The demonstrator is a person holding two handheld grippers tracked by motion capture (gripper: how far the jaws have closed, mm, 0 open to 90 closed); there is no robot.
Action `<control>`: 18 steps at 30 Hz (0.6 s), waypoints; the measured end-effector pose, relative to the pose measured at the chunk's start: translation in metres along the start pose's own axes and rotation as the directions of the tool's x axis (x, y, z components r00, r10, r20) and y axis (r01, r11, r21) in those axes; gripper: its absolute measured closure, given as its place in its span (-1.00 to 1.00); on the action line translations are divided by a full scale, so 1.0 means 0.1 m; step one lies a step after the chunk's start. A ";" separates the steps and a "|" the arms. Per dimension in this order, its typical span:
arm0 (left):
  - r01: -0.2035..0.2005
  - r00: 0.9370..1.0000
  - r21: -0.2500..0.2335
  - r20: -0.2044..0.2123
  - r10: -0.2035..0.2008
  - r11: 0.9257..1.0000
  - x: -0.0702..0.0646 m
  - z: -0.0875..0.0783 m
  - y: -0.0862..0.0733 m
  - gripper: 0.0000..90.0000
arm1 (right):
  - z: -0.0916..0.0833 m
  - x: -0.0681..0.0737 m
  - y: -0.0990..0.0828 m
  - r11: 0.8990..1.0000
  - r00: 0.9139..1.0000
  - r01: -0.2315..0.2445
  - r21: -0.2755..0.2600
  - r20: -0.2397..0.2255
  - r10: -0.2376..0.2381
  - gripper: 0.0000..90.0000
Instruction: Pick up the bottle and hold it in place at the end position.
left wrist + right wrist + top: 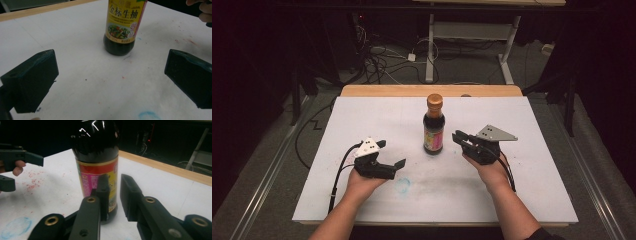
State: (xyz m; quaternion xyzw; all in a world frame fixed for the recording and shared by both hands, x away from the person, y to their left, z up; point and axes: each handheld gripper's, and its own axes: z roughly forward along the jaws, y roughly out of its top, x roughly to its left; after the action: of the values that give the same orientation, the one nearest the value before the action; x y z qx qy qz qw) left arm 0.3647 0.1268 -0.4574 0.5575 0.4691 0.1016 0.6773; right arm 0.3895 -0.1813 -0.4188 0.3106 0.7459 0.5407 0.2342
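Observation:
A dark soy sauce bottle (pixel 434 127) with an orange cap and a yellow-and-pink label stands upright near the middle of the white board (pixel 362 115). My left gripper (pixel 392 153) is held to the bottle's lower left, pointing toward it, jaws wide open and empty. In the left gripper view the bottle (pixel 121 27) stands ahead of the open left gripper (pixel 111 80). My right gripper (pixel 458 136) sits just right of the bottle, apart from it. In the right gripper view the right gripper (pixel 115 185) has its jaws nearly together, nothing between them, and the bottle (pixel 97 170) stands close behind.
A blue smudge (pixel 402 185) and faint red speckles mark the board near its front. The wooden table edge (pixel 432 90) runs along the back. Behind it, a desk frame (pixel 430 45) and cables lie on the floor. The left gripper (pixel 26 173) is seen beyond the bottle.

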 end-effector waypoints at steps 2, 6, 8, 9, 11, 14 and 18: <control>0.004 1.000 0.019 0.005 -0.004 1.000 -0.01 0.09 0.00 -1.00 | 0.01 -0.03 0.01 1.000 1.000 -0.001 0.000 0.000 0.001 0.97; -0.007 1.000 0.008 0.024 0.007 1.000 -0.06 0.22 0.00 -1.00 | 0.01 -0.04 0.03 1.000 1.000 0.008 0.006 0.008 -0.008 1.00; -0.006 0.999 0.005 0.036 0.006 1.000 -0.09 0.29 0.00 -1.00 | 0.01 -0.05 0.05 1.000 1.000 0.016 0.006 0.007 -0.016 1.00; -0.004 0.999 0.003 0.041 0.004 1.000 -0.10 0.32 0.01 -1.00 | 0.01 -0.05 0.06 1.000 1.000 0.019 0.005 0.002 -0.019 1.00; -0.001 0.999 0.006 0.049 0.001 1.000 -0.12 0.38 0.03 -1.00 | 0.01 -0.05 0.09 1.000 1.000 0.025 0.004 -0.002 -0.025 1.00; 0.004 0.999 0.009 0.053 -0.004 1.000 -0.13 0.47 0.05 -1.00 | 0.01 -0.04 0.16 1.000 1.000 0.026 -0.006 -0.001 -0.026 1.00; 0.010 0.998 0.015 0.063 -0.011 1.000 -0.15 0.56 0.08 -1.00 | 0.01 -0.03 0.21 1.000 1.000 0.026 -0.013 -0.006 -0.026 1.00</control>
State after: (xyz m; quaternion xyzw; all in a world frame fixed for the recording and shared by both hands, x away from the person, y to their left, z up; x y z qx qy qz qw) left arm 0.4015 0.0825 -0.4465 0.5630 0.4512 0.0772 0.6881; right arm 0.3969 -0.1780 -0.3994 0.2978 0.7470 0.5434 0.2410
